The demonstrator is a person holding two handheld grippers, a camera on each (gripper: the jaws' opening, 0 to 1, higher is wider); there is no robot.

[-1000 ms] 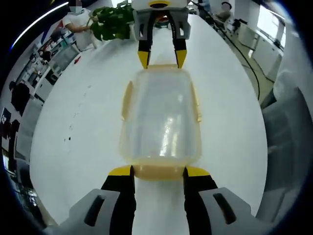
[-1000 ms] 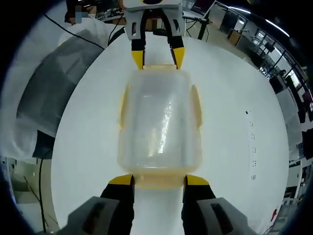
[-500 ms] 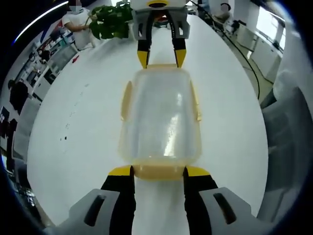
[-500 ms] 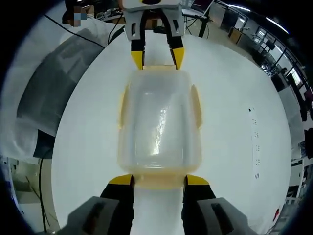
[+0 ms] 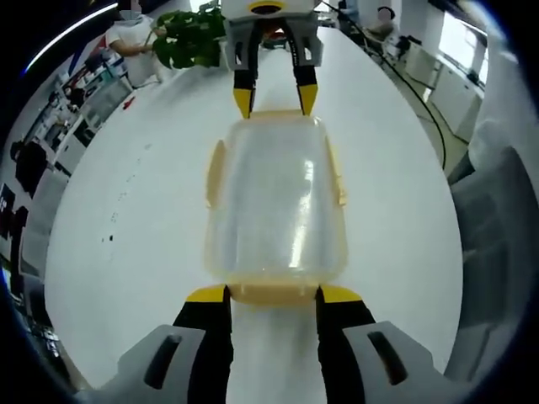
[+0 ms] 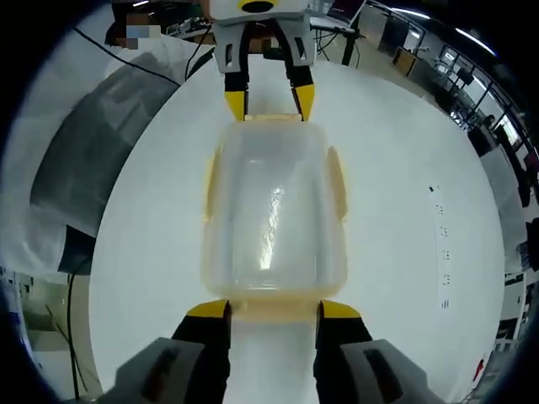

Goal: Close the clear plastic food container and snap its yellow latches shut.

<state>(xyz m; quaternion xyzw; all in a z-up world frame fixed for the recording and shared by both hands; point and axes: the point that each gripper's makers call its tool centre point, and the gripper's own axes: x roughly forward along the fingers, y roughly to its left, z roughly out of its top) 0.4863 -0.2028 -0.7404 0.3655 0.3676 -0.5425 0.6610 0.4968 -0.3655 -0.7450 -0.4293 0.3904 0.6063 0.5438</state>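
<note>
A clear plastic food container (image 5: 276,198) with its lid on lies lengthwise on the white table (image 5: 135,219). Yellow latches run along its long sides (image 5: 216,172) and both ends. My left gripper (image 5: 274,295) is open, its yellow-tipped jaws standing on either side of the near end latch (image 5: 274,291). The right gripper (image 5: 274,99) stands open at the far end, tips flanking that latch. In the right gripper view the same container (image 6: 274,210) lies between my right gripper (image 6: 274,310), open astride its near end latch (image 6: 274,308), and the left gripper (image 6: 266,103) at the far end.
A green plant (image 5: 192,38) and a person (image 5: 126,38) are past the table's far end. A grey padded cover (image 5: 497,236) lies beyond the table's right edge, also seen as grey cover (image 6: 93,143) with a black cable (image 6: 126,52). Small dark marks (image 6: 438,236) dot the table.
The opposite gripper's tips sit a little higher in both views, and the container's far edge has shifted with them. Neither gripper's jaw spacing has changed.
</note>
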